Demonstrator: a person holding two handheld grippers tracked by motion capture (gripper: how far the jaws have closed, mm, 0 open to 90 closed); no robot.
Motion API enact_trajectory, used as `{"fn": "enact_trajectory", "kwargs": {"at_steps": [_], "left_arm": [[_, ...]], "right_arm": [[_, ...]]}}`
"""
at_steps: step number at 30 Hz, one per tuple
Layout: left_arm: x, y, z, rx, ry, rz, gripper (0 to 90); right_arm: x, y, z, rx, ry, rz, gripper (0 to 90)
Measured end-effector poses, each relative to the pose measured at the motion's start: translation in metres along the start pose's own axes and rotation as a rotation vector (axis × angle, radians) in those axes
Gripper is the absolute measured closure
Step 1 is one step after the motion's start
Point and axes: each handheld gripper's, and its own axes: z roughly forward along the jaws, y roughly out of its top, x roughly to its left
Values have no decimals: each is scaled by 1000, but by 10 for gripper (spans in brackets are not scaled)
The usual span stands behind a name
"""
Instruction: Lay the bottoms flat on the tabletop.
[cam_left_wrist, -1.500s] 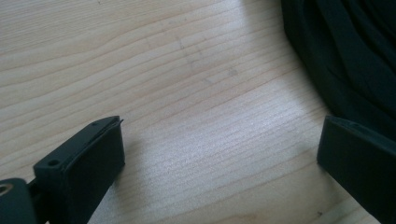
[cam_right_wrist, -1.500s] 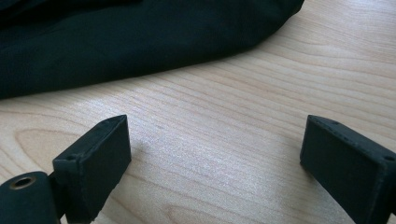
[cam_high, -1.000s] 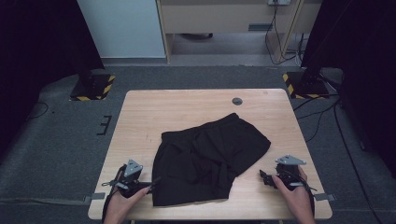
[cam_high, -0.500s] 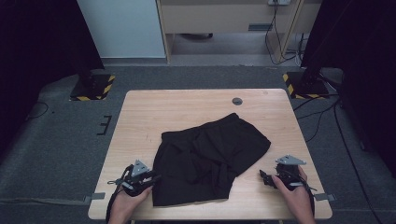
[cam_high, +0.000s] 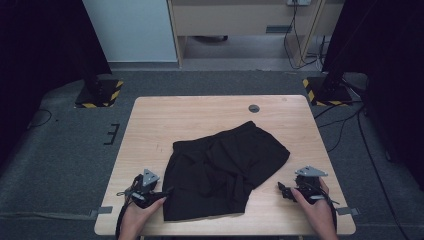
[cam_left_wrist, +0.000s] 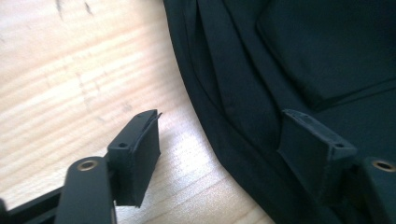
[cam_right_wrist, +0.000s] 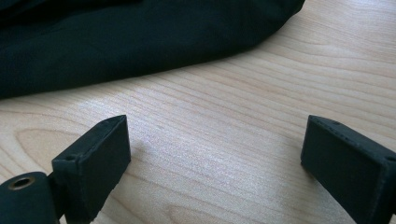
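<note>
Black shorts (cam_high: 227, 170) lie crumpled mid-table (cam_high: 165, 120). My left tongs (cam_left_wrist: 219, 149) just reopened, straddling the near hem without pinching; right tongs (cam_right_wrist: 219, 154) sit apart, empty. Next I'd clamp that edge, I guess.

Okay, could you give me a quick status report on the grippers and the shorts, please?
Left gripper open, jaws just reopening astride the shorts' near edge, not pinching. Right gripper open over bare table, clear of cloth. Nothing in the way.
</note>
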Motion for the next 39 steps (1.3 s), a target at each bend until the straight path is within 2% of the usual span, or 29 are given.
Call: {"fn": "enact_trajectory", "kwargs": {"at_steps": [3,4,5,6,7,9,12,16,19,25,27,29,31,32,34,35,37,38,39], "left_arm": [[-2,0,-4,-4,-42,1,477],[-2,1,-5,5,-60,0,589],[-4,1,-6,12,-57,4,699],[-6,1,-7,20,-66,14,728],[-6,1,-7,20,-66,14,814],[-6,3,-6,28,-79,16,844],[-6,5,-6,34,-71,31,875],[-2,12,-13,-10,-6,39,880],[5,16,-12,-4,22,41,881],[41,29,8,39,82,-9,881],[51,35,15,52,101,-12,881],[59,41,20,59,103,-18,879],[64,46,24,65,100,-12,871],[66,48,25,66,104,-3,854],[71,51,30,68,78,-6,728],[72,52,30,60,81,-2,670],[73,54,30,26,126,10,554],[73,55,30,23,131,-3,475],[74,55,31,26,123,-21,435]], "right_arm": [[0,0,0,-1,1,-2,81],[0,0,1,-2,2,-4,79],[-1,0,1,-1,4,-6,78],[0,1,1,0,6,-4,75],[0,1,1,0,6,-4,75],[-1,1,1,0,10,-9,73],[-1,1,1,1,10,-8,74],[-1,1,1,1,9,-7,73],[-1,1,1,1,11,-10,74],[0,1,1,0,10,-10,77],[-2,1,0,-17,18,0,164],[-7,3,-4,-35,39,40,293],[-11,10,-10,-74,52,49,341],[-14,15,-12,-93,65,59,365],[-17,28,-13,-115,89,84,387],[-18,35,-12,-116,104,82,385],[-18,48,-7,-119,136,78,367],[-17,54,-3,-115,142,80,364],[-16,60,1,-104,154,82,364]]}}
